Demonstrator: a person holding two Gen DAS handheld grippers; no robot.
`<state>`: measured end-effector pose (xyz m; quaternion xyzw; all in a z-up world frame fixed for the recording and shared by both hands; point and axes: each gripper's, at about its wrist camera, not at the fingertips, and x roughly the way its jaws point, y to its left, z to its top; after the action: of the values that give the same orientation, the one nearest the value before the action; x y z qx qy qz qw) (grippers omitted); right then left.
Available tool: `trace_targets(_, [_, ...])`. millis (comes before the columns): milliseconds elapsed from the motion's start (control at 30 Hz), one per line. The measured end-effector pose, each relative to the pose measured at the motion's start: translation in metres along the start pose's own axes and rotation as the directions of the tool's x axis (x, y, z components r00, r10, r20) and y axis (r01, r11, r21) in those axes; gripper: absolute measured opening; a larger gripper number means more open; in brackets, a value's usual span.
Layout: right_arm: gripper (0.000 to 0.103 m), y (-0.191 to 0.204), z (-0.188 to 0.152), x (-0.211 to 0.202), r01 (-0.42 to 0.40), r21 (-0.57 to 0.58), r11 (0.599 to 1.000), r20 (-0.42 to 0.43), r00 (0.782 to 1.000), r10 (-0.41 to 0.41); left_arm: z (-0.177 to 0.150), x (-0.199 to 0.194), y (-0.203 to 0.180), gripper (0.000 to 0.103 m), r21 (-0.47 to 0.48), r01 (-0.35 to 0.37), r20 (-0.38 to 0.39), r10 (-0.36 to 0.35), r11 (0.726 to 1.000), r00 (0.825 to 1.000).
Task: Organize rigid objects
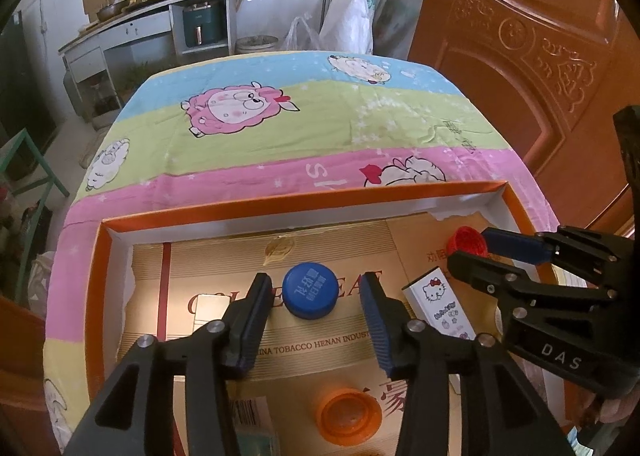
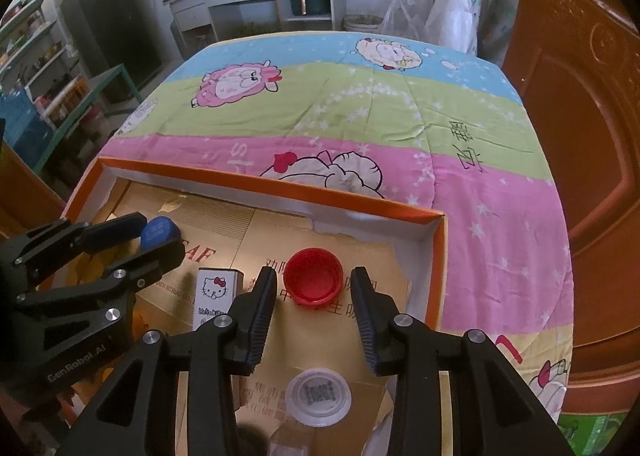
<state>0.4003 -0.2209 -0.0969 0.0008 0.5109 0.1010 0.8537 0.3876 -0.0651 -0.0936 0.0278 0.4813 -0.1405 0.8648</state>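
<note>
An orange-rimmed cardboard tray (image 1: 304,204) lies on a cartoon quilt. In the left wrist view my left gripper (image 1: 316,288) is open, its fingers on either side of a blue bottle cap (image 1: 309,290) on the tray floor. An orange cap (image 1: 346,416) lies nearer. In the right wrist view my right gripper (image 2: 314,284) is open around a red upturned cap (image 2: 313,276). A white cap (image 2: 318,396) lies below it. A white Hello Kitty box (image 2: 214,296) lies between the two grippers, and it also shows in the left wrist view (image 1: 440,306).
The tray (image 2: 280,191) sits at the near edge of the quilt-covered table (image 2: 360,103). A brown wooden door (image 1: 520,55) stands to the right. A kitchen counter (image 1: 152,11) and bags are beyond the table. A small carton (image 1: 256,428) lies in the tray's near left.
</note>
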Motion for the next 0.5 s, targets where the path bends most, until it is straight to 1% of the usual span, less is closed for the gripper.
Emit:
trace_targets(67, [0.039, 0.0, -0.001, -0.001, 0.001, 0.002, 1.0, 0.002, 1.0, -0.001, 0.0, -0.001, -0.001, 0.051, 0.002, -0.004, 0.004, 0.004, 1.0, 1.0])
trace_targets(200, [0.039, 0.002, -0.004, -0.01, 0.012, 0.002, 1.0, 0.027, 1.0, -0.012, -0.001, -0.007, -0.002, 0.051, 0.007, -0.004, 0.016, 0.004, 1.0, 1.0])
trace_targets(333, [0.039, 0.003, -0.006, -0.022, 0.002, 0.014, 1.0, 0.06, 0.998, -0.003, -0.002, -0.015, -0.004, 0.051, 0.008, -0.006, 0.031, 0.006, 1.0, 0.999])
trace_targets(367, [0.042, 0.003, -0.006, -0.025, 0.001, 0.016, 1.0, 0.068, 0.998, -0.002, -0.003, -0.017, -0.004, 0.052, 0.008, -0.01, 0.037, 0.009, 1.0, 0.999])
trace_targets(400, [0.048, 0.004, -0.007, -0.027, 0.002, 0.016, 1.0, 0.074, 0.997, -0.003, -0.004, -0.02, -0.004, 0.054, 0.008, -0.012, 0.043, 0.012, 1.0, 0.999])
trace_targets(467, [0.054, 0.004, -0.01, -0.032, 0.006, 0.021, 1.0, 0.084, 0.996, -0.007, -0.005, -0.025, -0.004, 0.059, 0.007, -0.012, 0.057, 0.012, 1.0, 0.998])
trace_targets(500, [0.055, 0.003, -0.012, -0.035, 0.002, 0.028, 1.0, 0.091, 0.996, -0.004, -0.006, -0.029, -0.005, 0.059, 0.008, -0.011, 0.063, 0.01, 1.0, 0.998])
